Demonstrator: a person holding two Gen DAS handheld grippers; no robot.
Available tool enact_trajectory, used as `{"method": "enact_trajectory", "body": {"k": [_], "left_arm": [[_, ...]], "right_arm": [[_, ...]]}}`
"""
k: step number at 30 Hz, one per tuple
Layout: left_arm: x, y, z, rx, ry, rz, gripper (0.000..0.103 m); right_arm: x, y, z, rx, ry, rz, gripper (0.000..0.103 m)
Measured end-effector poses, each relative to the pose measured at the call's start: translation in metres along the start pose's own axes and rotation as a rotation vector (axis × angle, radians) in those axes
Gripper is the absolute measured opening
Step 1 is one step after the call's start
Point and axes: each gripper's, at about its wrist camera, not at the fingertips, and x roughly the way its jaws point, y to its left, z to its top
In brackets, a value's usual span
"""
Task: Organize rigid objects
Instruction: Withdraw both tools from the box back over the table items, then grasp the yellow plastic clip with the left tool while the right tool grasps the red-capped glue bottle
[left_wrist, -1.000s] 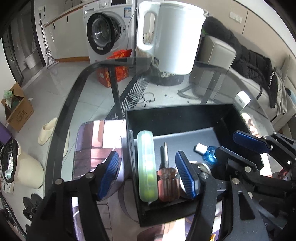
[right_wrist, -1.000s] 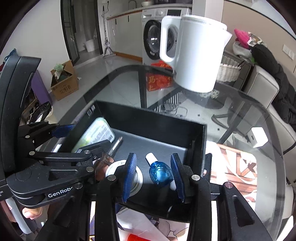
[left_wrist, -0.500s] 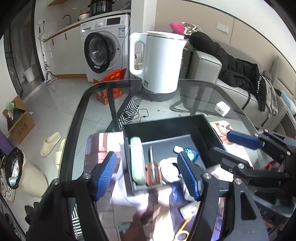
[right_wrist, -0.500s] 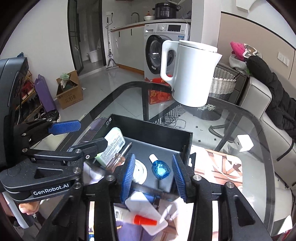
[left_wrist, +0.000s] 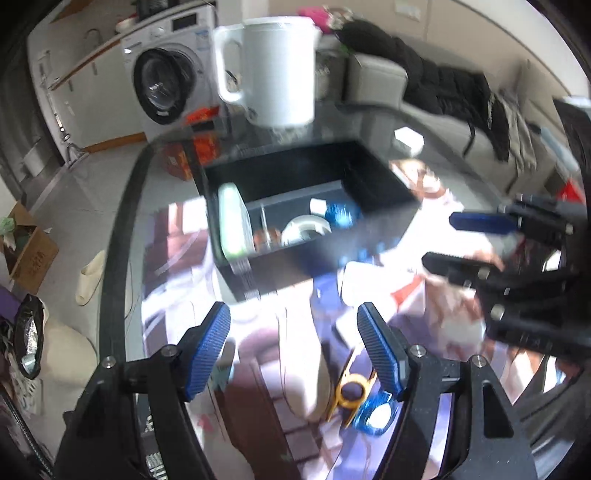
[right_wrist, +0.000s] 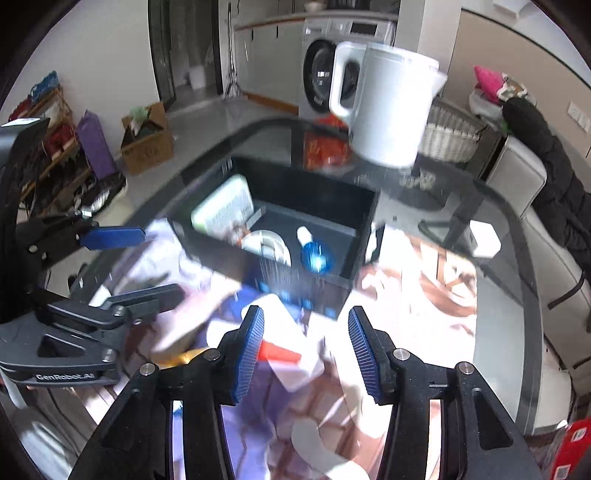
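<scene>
Black open box (left_wrist: 325, 254) near far edge of glass tabletop (right_wrist: 491, 295) already holds pale green case (left_wrist: 231, 221), white tape roll (left_wrist: 304, 227), blue bottle (left_wrist: 341, 216). Gold scissors (left_wrist: 351, 391), red-capped tube (right_wrist: 280, 354) remain near your edge. Your left hand-held gripper (left_wrist: 295, 350) and right hand-held gripper (right_wrist: 304, 350) opening, empty.

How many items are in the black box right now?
4: a green case at its left wall, a screwdriver beside it, a white tape roll mid-box, a blue bottle on the right. Smaller items may be hidden.

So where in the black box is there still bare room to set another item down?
In the black open-topped box, the bare floor is the far strip behind the white tape roll and blue round bottle, up to the back wall. The near left is crowded: pale green case, screwdriver, roll and bottle sit close together.
</scene>
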Motion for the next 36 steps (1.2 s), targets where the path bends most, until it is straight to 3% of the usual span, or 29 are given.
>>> {"method": "enact_trajectory", "body": {"k": [8,17,20,22,33,35,36], "left_arm": [[0.029,-0.022,-0.026,0.086,0.126,-0.012,0.071],[0.042,-0.037,-0.027,0.138,0.163,-0.027,0.071],[0.041,-0.031,-0.026,0.113,0.176,-0.075,0.054],[0.038,-0.027,-0.028,0.120,0.174,-0.063,0.040],[0.032,0.016,-0.034,0.050,0.170,-0.006,0.038],[0.031,0.021,-0.035,0.047,0.171,-0.020,0.042],[0.029,0.022,-0.036,0.048,0.169,-0.027,0.050]], "right_arm": [[0.030,-0.008,-0.033,-0.031,0.117,-0.011,0.049],[0.026,0.001,-0.027,-0.060,0.085,-0.025,0.049],[0.025,0.007,-0.020,-0.074,0.071,-0.022,0.049],[0.029,0.011,-0.018,-0.091,0.068,-0.025,0.049],[0.044,0.023,-0.015,-0.108,0.110,0.040,0.049],[0.045,0.027,-0.019,-0.118,0.128,0.066,0.049],[0.044,0.029,-0.020,-0.123,0.136,0.087,0.049]]}}
